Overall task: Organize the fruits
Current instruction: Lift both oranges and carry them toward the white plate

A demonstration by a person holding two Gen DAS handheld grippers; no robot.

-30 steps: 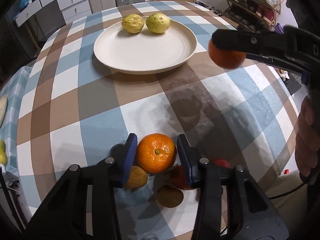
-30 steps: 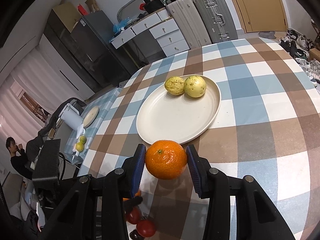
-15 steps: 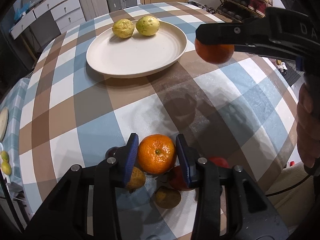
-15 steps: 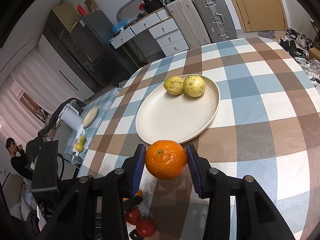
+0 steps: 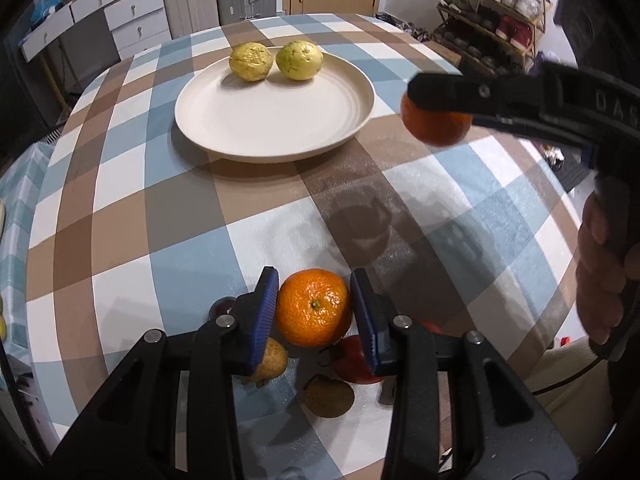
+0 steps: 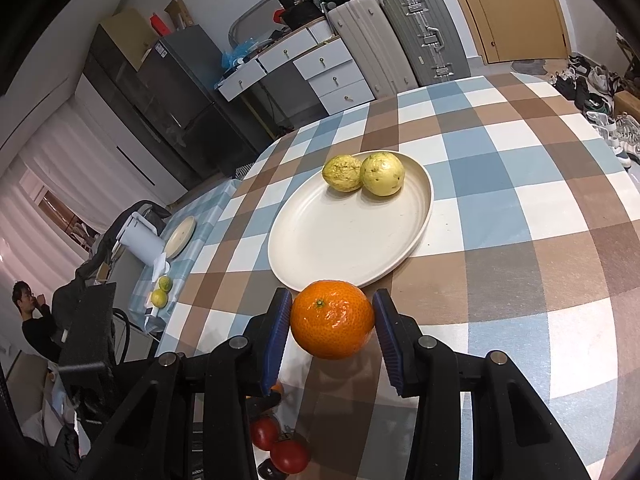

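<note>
A cream plate (image 5: 240, 128) holds two yellow guavas (image 5: 251, 61) at its far side; it also shows in the right wrist view (image 6: 320, 248). My left gripper (image 5: 314, 312) is shut on an orange (image 5: 314, 306), held above several small fruits: red tomatoes (image 5: 352, 362) and brownish fruits (image 5: 329, 396). My right gripper (image 6: 331, 322) is shut on a second orange (image 6: 331, 324) and holds it in the air just short of the plate's near rim. That orange also shows in the left wrist view (image 5: 436, 122).
The round table has a checked blue, brown and white cloth (image 5: 120, 216). A shoe rack (image 5: 492, 12) stands at the right, drawers and suitcases (image 6: 400, 36) behind. A side table (image 6: 180, 236) with a plate and limes is at the left.
The left gripper has lifted its orange a little and drawn back from the plate. The right gripper with its orange has barely moved.
</note>
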